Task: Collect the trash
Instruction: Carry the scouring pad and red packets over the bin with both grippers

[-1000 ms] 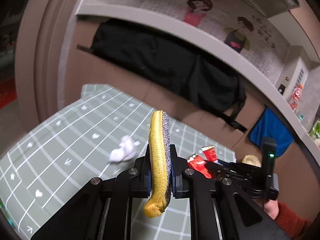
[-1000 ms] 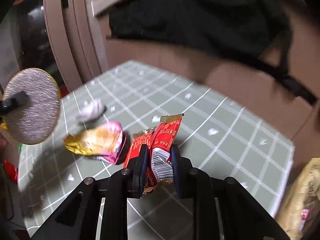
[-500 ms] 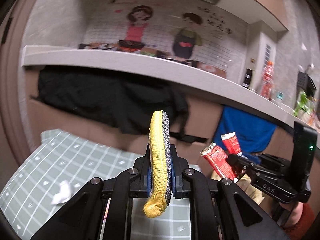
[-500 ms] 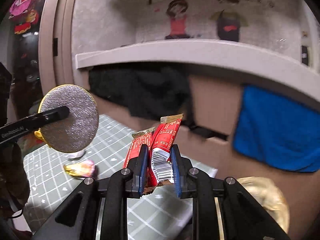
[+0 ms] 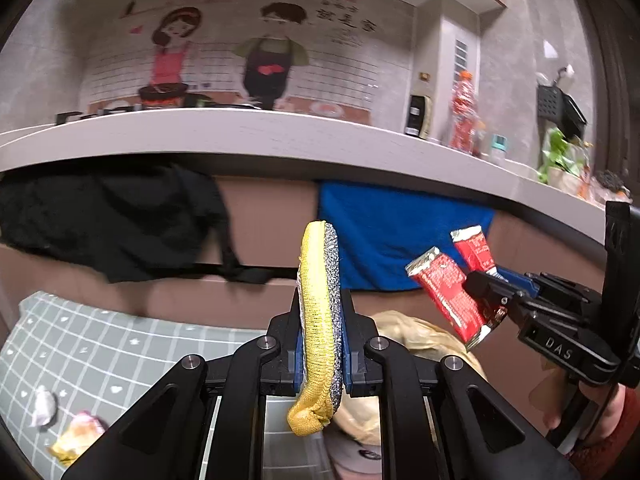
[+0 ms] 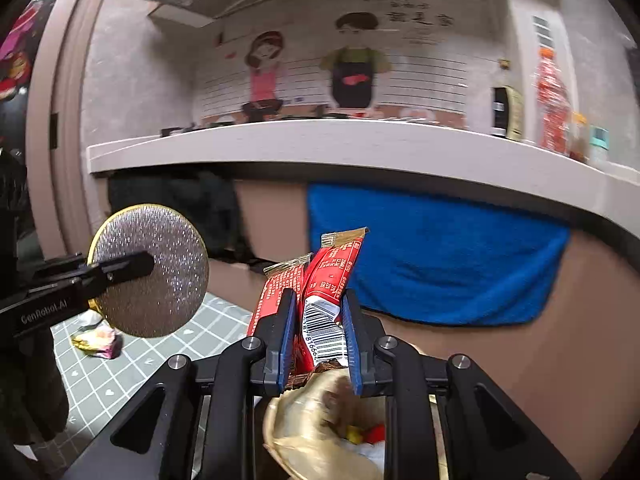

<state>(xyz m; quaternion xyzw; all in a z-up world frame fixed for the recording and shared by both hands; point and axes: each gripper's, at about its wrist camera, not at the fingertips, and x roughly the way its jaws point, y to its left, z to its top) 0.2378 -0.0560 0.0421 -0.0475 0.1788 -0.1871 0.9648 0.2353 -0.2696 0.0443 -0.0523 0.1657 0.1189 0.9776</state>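
My left gripper (image 5: 322, 336) is shut on a round yellow and silver scouring pad (image 5: 320, 312), held upright in the air; the pad also shows in the right wrist view (image 6: 150, 270). My right gripper (image 6: 318, 326) is shut on red snack wrappers (image 6: 324, 296), held above a tan trash bag (image 6: 320, 436) with scraps inside. The wrappers (image 5: 452, 288) and the bag (image 5: 412, 340) also show in the left wrist view. A pink and gold wrapper (image 6: 96, 338) and a white paper wad (image 5: 42, 406) lie on the green grid mat (image 5: 100, 352).
A white counter (image 5: 280, 136) runs across above, with black cloth (image 5: 112, 220) and a blue towel (image 5: 392, 236) hanging under it. Bottles (image 5: 464, 116) and a plant (image 5: 560, 160) stand on the counter.
Both grippers have lifted off the mat and swung right. The right gripper has carried the red wrappers from the mat to above the trash bag. The left still holds the pad.
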